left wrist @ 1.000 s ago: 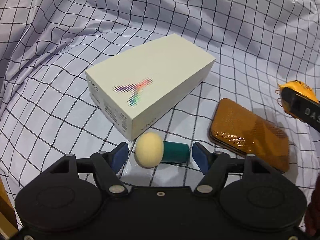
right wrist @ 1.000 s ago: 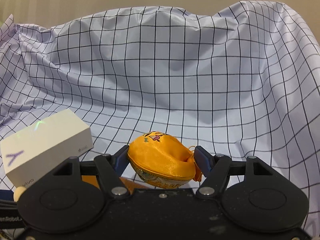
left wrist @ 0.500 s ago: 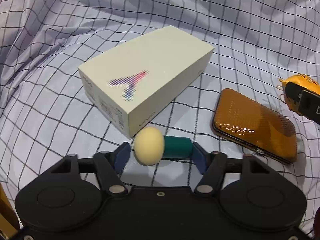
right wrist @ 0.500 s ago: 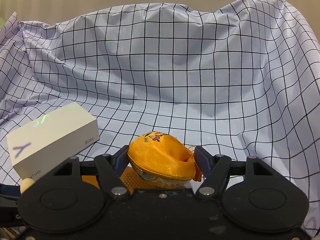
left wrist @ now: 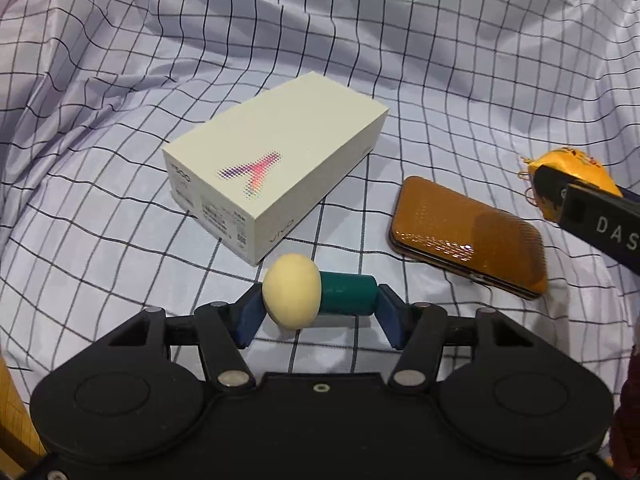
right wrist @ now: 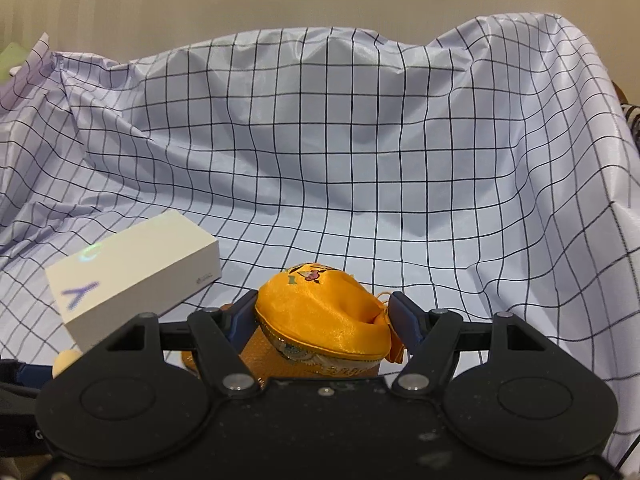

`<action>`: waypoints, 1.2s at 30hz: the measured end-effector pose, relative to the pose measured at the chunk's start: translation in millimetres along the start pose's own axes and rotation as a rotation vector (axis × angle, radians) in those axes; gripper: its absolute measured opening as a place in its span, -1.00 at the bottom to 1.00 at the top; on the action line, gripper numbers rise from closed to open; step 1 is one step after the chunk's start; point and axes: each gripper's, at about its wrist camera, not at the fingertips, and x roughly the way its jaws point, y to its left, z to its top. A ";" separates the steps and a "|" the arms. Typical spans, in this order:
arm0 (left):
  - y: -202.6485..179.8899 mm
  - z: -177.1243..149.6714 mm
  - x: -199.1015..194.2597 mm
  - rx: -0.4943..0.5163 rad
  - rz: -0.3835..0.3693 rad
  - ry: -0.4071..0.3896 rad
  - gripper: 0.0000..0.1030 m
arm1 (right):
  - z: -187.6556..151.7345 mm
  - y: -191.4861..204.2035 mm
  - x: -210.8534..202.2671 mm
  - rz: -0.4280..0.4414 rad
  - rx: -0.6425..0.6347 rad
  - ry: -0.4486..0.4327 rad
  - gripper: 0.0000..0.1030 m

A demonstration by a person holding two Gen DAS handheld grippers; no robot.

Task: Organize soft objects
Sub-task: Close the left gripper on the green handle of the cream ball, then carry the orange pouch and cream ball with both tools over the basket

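My left gripper is shut on a toy mushroom with a cream cap and a teal stem, held sideways just above the checked cloth. My right gripper is shut on an orange satin pouch and holds it above the cloth. The pouch and the right gripper's finger also show at the right edge of the left wrist view.
A white phone box lies on the cloth ahead of the left gripper; it also shows at the left of the right wrist view. An orange textured phone case lies right of the box. The cloth rises in folds behind.
The left gripper closed on the mushroom and lifted it slightly, the box now farther away. The right gripper holds the pouch as before, raised a little.
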 end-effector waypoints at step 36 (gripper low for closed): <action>13.0 -111.2 -117.0 0.042 -0.098 0.018 0.09 | -77.5 15.1 -219.4 0.167 0.121 -0.086 0.35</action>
